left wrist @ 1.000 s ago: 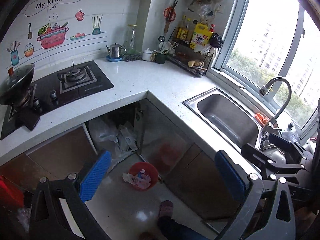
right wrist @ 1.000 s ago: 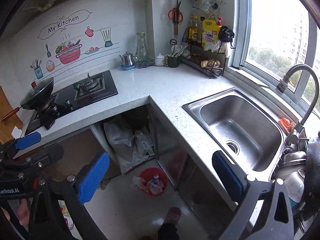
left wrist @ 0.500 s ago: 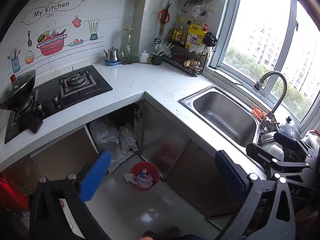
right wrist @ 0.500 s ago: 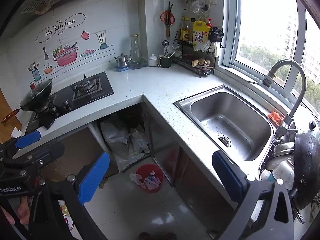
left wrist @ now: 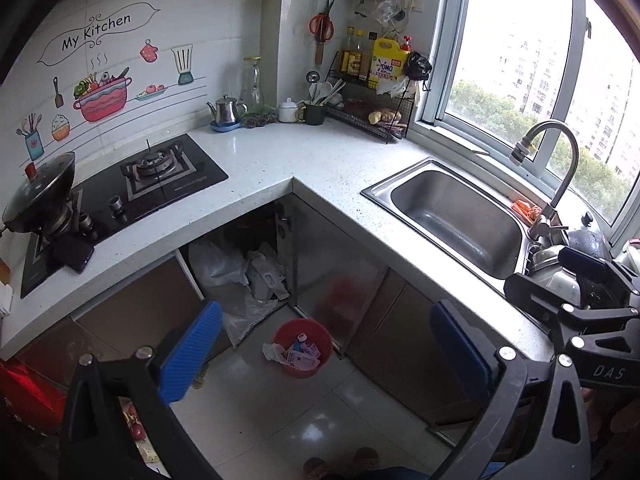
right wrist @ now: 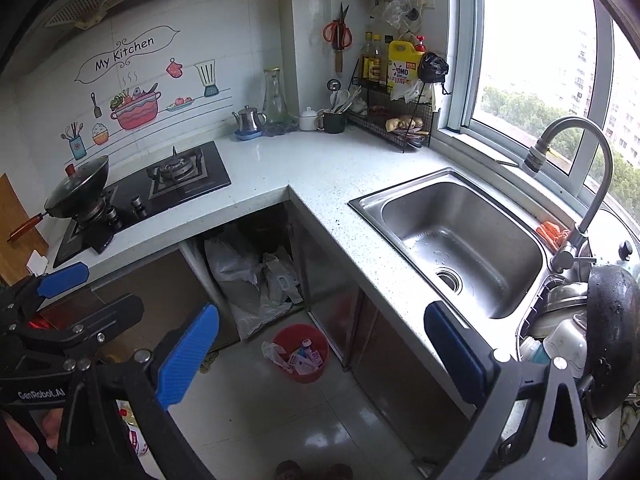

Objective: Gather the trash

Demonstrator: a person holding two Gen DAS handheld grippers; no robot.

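A small red trash bin [left wrist: 308, 373] [right wrist: 309, 377] stands on the tiled floor in the inner corner of the L-shaped counter. It holds a white plastic wrapper and small packets [left wrist: 297, 354] [right wrist: 299, 357]. My left gripper [left wrist: 326, 348] hangs open and empty, high above the floor, with the bin showing between its blue pads [left wrist: 192, 350]. My right gripper [right wrist: 322, 354] is open and empty too, framing the same bin. Each gripper shows at the edge of the other's view. Crumpled plastic bags [left wrist: 236, 276] [right wrist: 248, 276] fill the open cabinet behind the bin.
A white counter [left wrist: 320, 168] carries a black gas hob [left wrist: 160, 176], a wok [left wrist: 40, 188] and a steel sink [left wrist: 456, 216] with a tall faucet [right wrist: 576, 148]. Dishes and a dark pan [right wrist: 612, 332] crowd the right end. The person's shoes [left wrist: 340, 466] are at the bottom edge.
Both grippers have risen and drawn back from the counter, so the bin looks smaller and farther. The person's foot that was near the bin is now at the bottom edge. Both stay open.
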